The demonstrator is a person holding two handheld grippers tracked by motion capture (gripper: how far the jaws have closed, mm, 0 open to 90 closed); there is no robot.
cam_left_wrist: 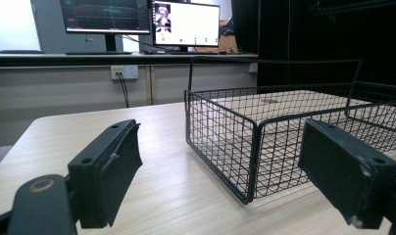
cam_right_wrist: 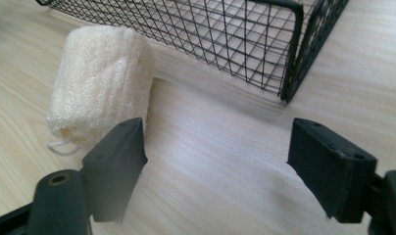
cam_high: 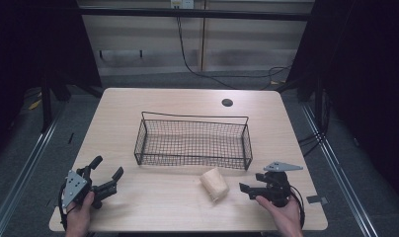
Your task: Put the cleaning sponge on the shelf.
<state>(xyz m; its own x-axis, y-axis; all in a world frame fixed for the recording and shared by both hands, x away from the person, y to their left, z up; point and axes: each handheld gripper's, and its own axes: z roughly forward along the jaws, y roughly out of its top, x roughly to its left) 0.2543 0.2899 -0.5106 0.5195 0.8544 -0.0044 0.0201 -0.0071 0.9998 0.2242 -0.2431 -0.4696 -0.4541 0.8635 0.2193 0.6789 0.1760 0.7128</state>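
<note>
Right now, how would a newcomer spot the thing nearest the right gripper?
Find the black wire basket mid-table. Just outside its front right corner lies a pale loofah roll, left of the right gripper. It is the only soft, cream-coloured object there.

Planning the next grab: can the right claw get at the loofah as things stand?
Probably yes: the right claw is open, the loofah lies just beside it, with bare table between.

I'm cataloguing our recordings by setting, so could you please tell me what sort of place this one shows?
Most likely a lab or office workstation set up for recording: a bare wooden table holding a wire basket and a loofah sponge, computer monitors on a desk behind, and dark curtains at the sides.
</note>
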